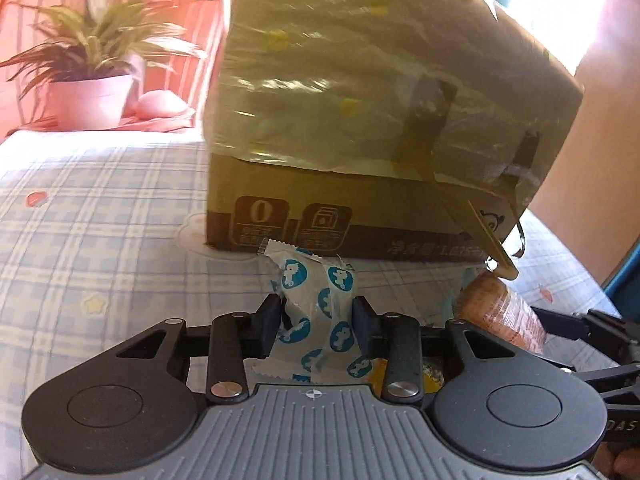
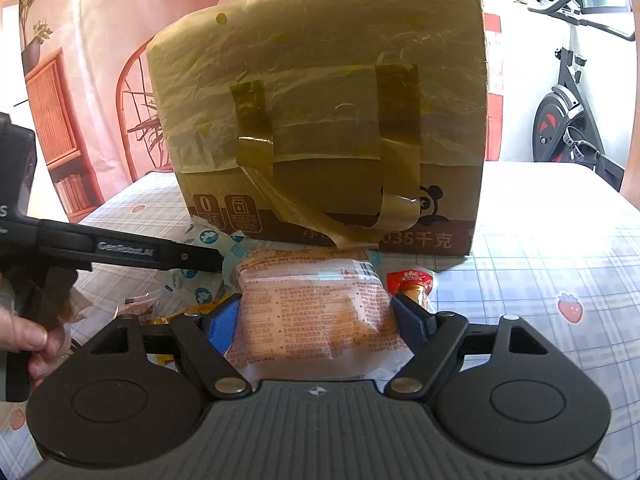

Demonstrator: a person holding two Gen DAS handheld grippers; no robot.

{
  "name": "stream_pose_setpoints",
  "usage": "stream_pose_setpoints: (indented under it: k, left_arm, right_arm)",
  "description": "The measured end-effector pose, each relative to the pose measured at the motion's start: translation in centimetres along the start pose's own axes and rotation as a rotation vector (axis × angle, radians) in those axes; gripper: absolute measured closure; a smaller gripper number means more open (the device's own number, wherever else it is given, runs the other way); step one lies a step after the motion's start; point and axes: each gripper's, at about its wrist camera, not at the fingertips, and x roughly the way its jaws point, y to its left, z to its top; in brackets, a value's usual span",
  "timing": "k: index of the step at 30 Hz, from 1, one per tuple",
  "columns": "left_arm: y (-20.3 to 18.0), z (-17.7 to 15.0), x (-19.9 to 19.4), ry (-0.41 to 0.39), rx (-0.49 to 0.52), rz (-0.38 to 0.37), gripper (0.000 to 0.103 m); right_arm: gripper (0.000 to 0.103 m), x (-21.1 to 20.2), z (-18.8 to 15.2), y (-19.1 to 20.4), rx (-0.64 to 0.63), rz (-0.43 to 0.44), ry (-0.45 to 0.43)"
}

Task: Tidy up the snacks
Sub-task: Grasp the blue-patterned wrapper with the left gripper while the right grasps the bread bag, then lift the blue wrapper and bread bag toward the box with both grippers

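- Pale blue-and-white checked cloth with small strawberry and star prints covers the surface (image 2: 560,240); a tall brown cardboard box (image 2: 320,120), its upper part wrapped in clear film and stuck with strips of brown tape, stands on it and serves as the landmark.
- Behind the cardboard box on its left side, a pink wall backdrop and a potted plant with long striped leaves (image 1: 92,64) in a pale pot.
- Behind the box on its right side, a black exercise bike (image 2: 568,92) stands by a bright window.
- Directly in front of the box's left corner, a white snack packet printed with blue round figures (image 1: 316,312) stands upright between the pads of the left claw (image 1: 316,322), which has drawn in narrow and pinches the packet at both sides.
- In front of the box's middle, a long clear packet with orange print and a brownish filling (image 2: 316,312) lies lengthwise, its far end just short of the box; the right claw (image 2: 316,318) stands wide, both pads pressed to its sides.
- Just right of that packet, still in front of the box, a small red-topped snack wrapper (image 2: 414,282) lies on the cloth.
- More loose wrappers lie left of the long packet, too jumbled to tell apart.
- A person's fingers (image 2: 34,344) grip the left tool's handle.
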Motion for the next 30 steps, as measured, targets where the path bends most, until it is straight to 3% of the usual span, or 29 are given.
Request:
stream_pose_setpoints:
  k: [7, 15, 30]
  left_arm:
    - [0.6, 0.1, -3.6, -0.049, -0.020, -0.034, 0.062]
    - [1.1, -0.5, -6.7, -0.080, -0.063, -0.013, 0.062]
    - [0.9, -2.0, -7.4, -0.064, -0.098, -0.033, 0.062]
  right_arm:
    - [0.023, -0.2, 0.0, -0.1, 0.018, 0.004, -0.009]
    - [0.023, -0.8, 0.0, 0.0, 0.027, 0.026, -0.019]
    - [0.023, -2.0, -1.1, 2.4, -0.038, 0.073, -0.011]
